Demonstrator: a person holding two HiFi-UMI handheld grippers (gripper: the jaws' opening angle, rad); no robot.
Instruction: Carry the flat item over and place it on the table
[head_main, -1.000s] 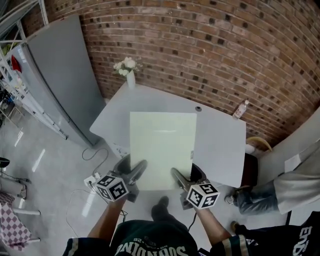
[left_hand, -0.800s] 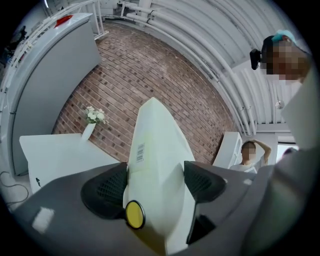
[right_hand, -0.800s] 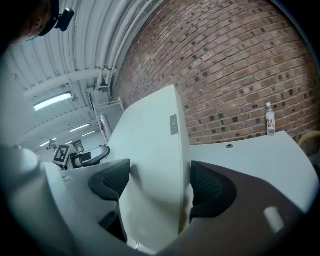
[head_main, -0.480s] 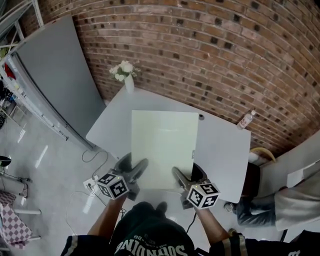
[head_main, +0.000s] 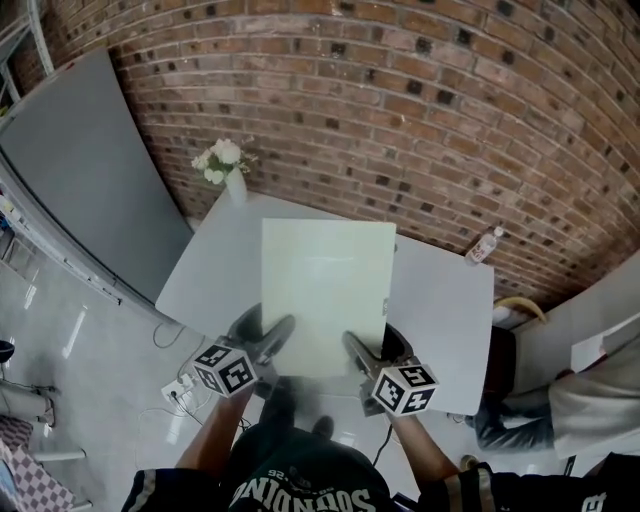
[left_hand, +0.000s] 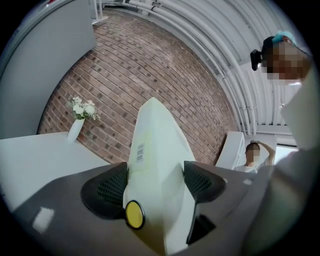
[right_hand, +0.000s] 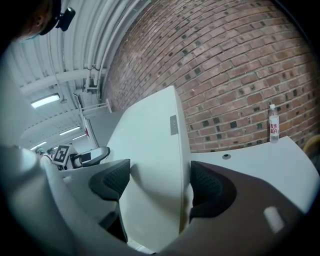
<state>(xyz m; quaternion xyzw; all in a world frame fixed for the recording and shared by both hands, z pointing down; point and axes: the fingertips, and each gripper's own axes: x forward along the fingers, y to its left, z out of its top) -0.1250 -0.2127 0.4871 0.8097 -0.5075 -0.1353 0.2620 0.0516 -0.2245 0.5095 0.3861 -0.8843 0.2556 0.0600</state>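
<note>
A large pale green flat panel (head_main: 325, 295) hangs level above the white table (head_main: 210, 275), carried by its near edge. My left gripper (head_main: 272, 345) is shut on the panel's near left corner, and my right gripper (head_main: 355, 352) is shut on its near right corner. In the left gripper view the panel (left_hand: 152, 165) runs away between the black pads (left_hand: 107, 187), with a barcode label on its edge. The right gripper view shows the panel (right_hand: 152, 165) clamped between both pads (right_hand: 207, 187), over the table (right_hand: 250, 155).
A white vase of flowers (head_main: 226, 170) stands at the table's far left corner and a small bottle (head_main: 481, 245) at its far right. A brick wall (head_main: 400, 110) is behind. A grey board (head_main: 80, 170) leans at the left. A seated person (head_main: 560, 390) is to the right.
The panel and both grippers have come closer to the table. The table, vase and wall have shifted nearer and leftward in the head view. Both grips are unchanged.
</note>
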